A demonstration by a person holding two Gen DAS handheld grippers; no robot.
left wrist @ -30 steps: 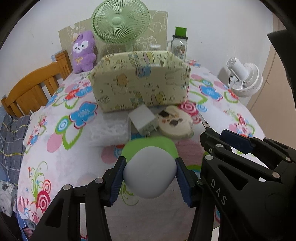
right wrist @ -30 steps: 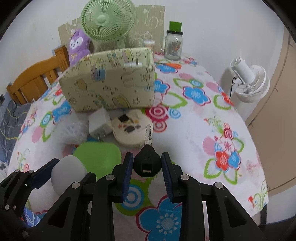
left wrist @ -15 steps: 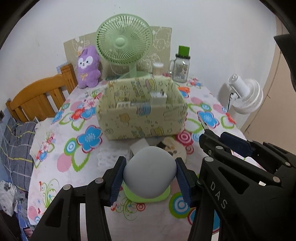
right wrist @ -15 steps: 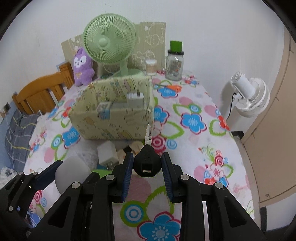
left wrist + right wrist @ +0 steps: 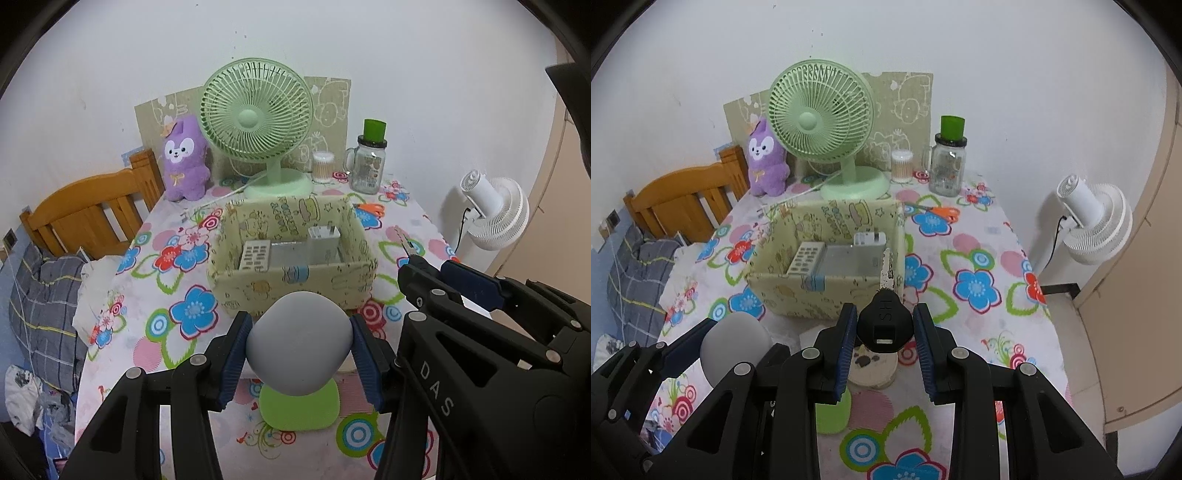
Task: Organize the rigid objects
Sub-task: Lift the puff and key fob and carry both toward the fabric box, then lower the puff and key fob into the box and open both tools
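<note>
Left wrist view first: my left gripper [image 5: 299, 354] has its blue pads pinching a smooth grey rounded object [image 5: 298, 341] across its widest part, held clear of the table. Below it lies a green pad [image 5: 300, 410] on the flowered tablecloth [image 5: 155, 280]. Ahead stands the patterned storage box [image 5: 295, 273], open on top, with a remote [image 5: 255, 254], a flat metal case [image 5: 295, 251] and a white charger [image 5: 324, 233] already inside.

From the right wrist, my right gripper [image 5: 884, 332] is pressed tight on the black head of a key [image 5: 884, 317], its metal blade sticking forward toward the box's near wall. A round cream disc [image 5: 873, 363] sits on the cloth just under the fingers.

My worries: the grey thing is round and slick, so I judge it could squirt out of the pads if I tilt or jolt. The key is gripped only by its head and might pivot, or its blade could catch the box rim on the way in. The two grippers are close side by side and could knock together.

Both grippers point forward and steeply downward at the box.
</note>
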